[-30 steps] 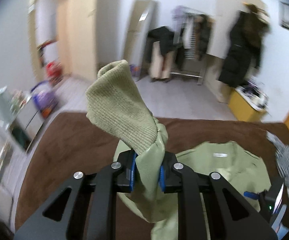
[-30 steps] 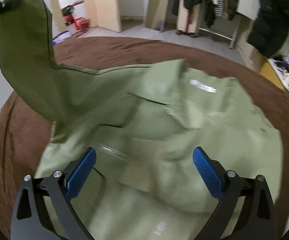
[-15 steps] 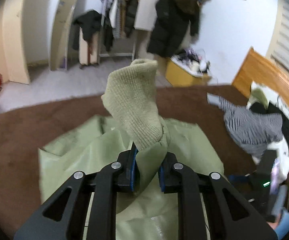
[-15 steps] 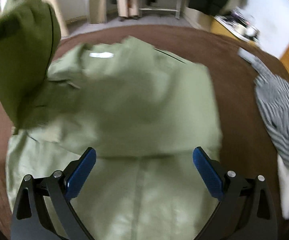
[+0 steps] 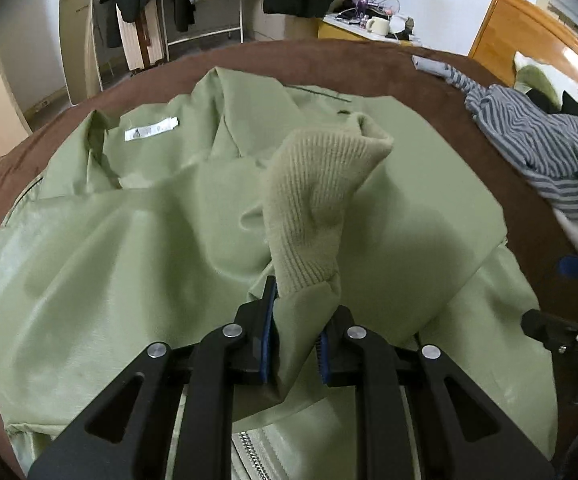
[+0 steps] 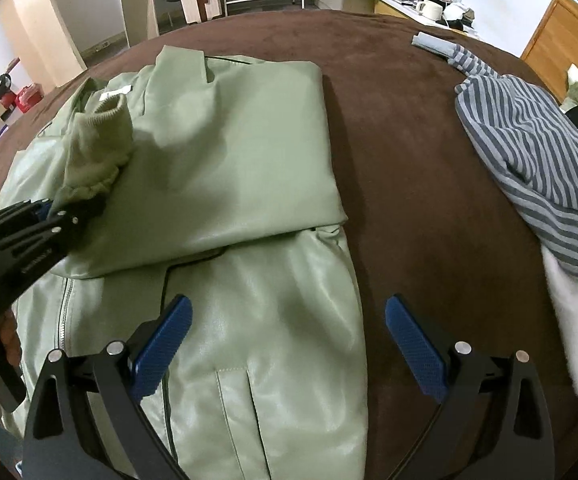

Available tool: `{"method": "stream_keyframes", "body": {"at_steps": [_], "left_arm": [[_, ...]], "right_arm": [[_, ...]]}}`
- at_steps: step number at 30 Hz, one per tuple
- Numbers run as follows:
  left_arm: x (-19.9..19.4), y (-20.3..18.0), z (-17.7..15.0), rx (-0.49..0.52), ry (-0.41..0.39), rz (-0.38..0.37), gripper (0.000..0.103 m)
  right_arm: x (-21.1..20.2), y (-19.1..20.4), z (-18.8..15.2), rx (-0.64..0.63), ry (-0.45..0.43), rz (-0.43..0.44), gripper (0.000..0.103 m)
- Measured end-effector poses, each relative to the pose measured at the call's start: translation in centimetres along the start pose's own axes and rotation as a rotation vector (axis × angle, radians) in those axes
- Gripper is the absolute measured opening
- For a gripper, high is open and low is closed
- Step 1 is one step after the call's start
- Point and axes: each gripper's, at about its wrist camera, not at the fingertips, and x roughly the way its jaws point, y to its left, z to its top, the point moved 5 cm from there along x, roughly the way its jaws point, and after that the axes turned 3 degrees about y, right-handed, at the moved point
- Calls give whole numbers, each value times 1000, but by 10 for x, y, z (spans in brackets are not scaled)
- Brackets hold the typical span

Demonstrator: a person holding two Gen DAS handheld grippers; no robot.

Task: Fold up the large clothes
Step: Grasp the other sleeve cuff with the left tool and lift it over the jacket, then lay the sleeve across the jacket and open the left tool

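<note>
black hand-held gripper, blue pads, silver screws

The left gripper is clamped tight, blue pads pinching the sleeve just below the cuff, which stands up toward 12 o'clock. The right gripper hangs spread wide and holds nothing, its blue pads angled toward 11 and 1 o'clock.

Brown bed cover w/ green jacket & striped top
</note>
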Motion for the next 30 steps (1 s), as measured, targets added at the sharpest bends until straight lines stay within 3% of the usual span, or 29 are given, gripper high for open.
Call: {"method": "stream_keyframes", "body": {"at_steps": [4, 6, 7, 8, 10, 14, 18, 24, 30], "left_arm": [[-6, 0, 4, -34, -11, -23, 21], [-16, 1, 8, -48, -16, -45, 28], [-23, 2, 11, -52, -18, -63, 42], [-32, 3, 13, -52, -25, -66, 65], [-50, 6, 17, -38, -47, -58, 78], [-73, 25, 18, -53, -49, -40, 84], [-71, 61, 10, -88, -18, 34, 84], [-43, 121, -12, -164, 49, 142, 84], [-24, 157, -41, -249, 84, 166, 84]], "right_arm": [[1, -1, 0, 2, 6, 7, 96], [-1, -2, 2, 18, 4, 18, 96], [-5, -3, 4, 28, 1, 24, 96], [-7, -3, 5, 35, 0, 27, 96], [-13, -1, 9, 43, -2, 38, 96], [-25, 10, 22, 39, -23, 77, 96], [-27, 31, 40, 41, -53, 168, 95], [0, 71, 66, 15, -53, 283, 66], [25, 110, 77, -57, -37, 325, 61]]}}
